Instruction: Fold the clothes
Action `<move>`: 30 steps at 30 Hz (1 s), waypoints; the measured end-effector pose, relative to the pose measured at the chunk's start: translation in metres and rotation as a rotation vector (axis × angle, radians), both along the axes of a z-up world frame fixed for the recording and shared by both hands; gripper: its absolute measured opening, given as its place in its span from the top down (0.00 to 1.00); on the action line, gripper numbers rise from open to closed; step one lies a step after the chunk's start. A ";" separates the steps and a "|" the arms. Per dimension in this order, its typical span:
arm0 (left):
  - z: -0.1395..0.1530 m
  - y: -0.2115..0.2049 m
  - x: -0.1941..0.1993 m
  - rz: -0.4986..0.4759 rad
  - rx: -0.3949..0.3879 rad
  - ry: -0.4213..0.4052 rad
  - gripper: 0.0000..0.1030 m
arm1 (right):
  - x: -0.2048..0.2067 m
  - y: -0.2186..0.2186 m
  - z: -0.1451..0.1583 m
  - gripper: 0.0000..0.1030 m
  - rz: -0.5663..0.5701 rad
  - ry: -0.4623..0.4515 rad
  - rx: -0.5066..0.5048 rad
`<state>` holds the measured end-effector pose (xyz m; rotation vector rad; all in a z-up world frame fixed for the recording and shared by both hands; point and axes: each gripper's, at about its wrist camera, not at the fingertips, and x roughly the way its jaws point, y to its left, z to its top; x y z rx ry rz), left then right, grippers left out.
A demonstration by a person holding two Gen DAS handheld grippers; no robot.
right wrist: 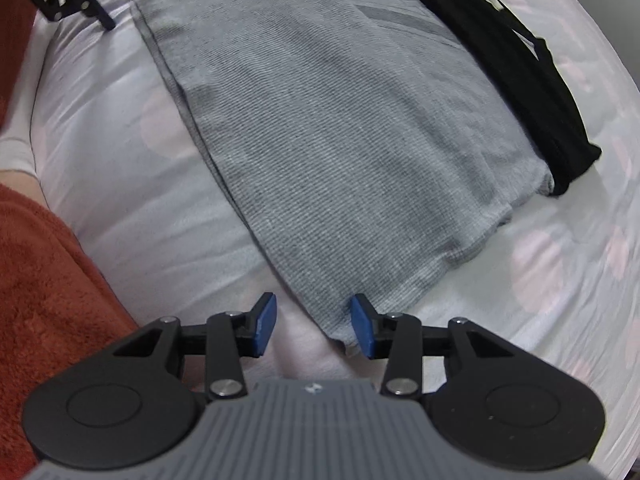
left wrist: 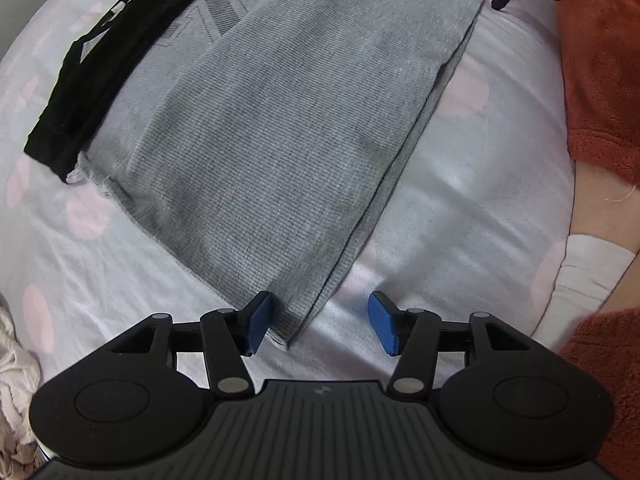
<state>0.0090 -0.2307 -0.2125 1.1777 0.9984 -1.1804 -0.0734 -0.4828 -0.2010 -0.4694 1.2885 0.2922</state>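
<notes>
Grey top (left wrist: 280, 140) folded flat on sheet (left wrist: 460, 200), layered edge toward the person, black band (left wrist: 92, 76) along far side. Two near corners each lying between a gripper's blue pads.

Left gripper (left wrist: 320, 326): jaws parted, released; corner just beside one pad, not pinched. Right gripper (right wrist: 314, 330): likewise parted, nothing clamped; corner touching or nearly touching one pad, cannot tell which.

Risks, as judged:
- Closing now likely to catch only the top layer at the stepped edge; fold would then peel open on lifting.
- Corner sitting off-centre in each gap; a shallow bite could slip out.
- Sheet liable to be pinched together with the cloth, pads being low to the surface.
- Uneven lift between grippers would skew the fold.

Containers: none in view. Rust blanket (left wrist: 600, 80) beside sheet, clear of top.
</notes>
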 end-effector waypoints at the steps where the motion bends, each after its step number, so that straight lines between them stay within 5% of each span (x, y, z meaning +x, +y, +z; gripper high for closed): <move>1: -0.001 0.000 0.002 0.003 -0.005 0.007 0.50 | 0.000 0.000 -0.001 0.56 0.012 -0.001 -0.004; 5: -0.001 0.003 0.007 0.019 -0.023 0.011 0.65 | -0.001 0.000 -0.004 0.58 0.050 -0.010 -0.018; 9: 0.003 0.008 0.012 0.053 -0.029 -0.034 0.94 | -0.006 0.002 -0.002 0.84 0.073 -0.043 -0.067; 15: 0.023 0.019 0.000 0.029 -0.046 -0.112 0.97 | -0.018 -0.002 0.017 0.91 0.055 -0.129 -0.100; 30: 0.139 0.041 -0.032 0.068 -0.255 -0.275 0.97 | -0.072 0.006 0.141 0.92 -0.109 -0.482 -0.082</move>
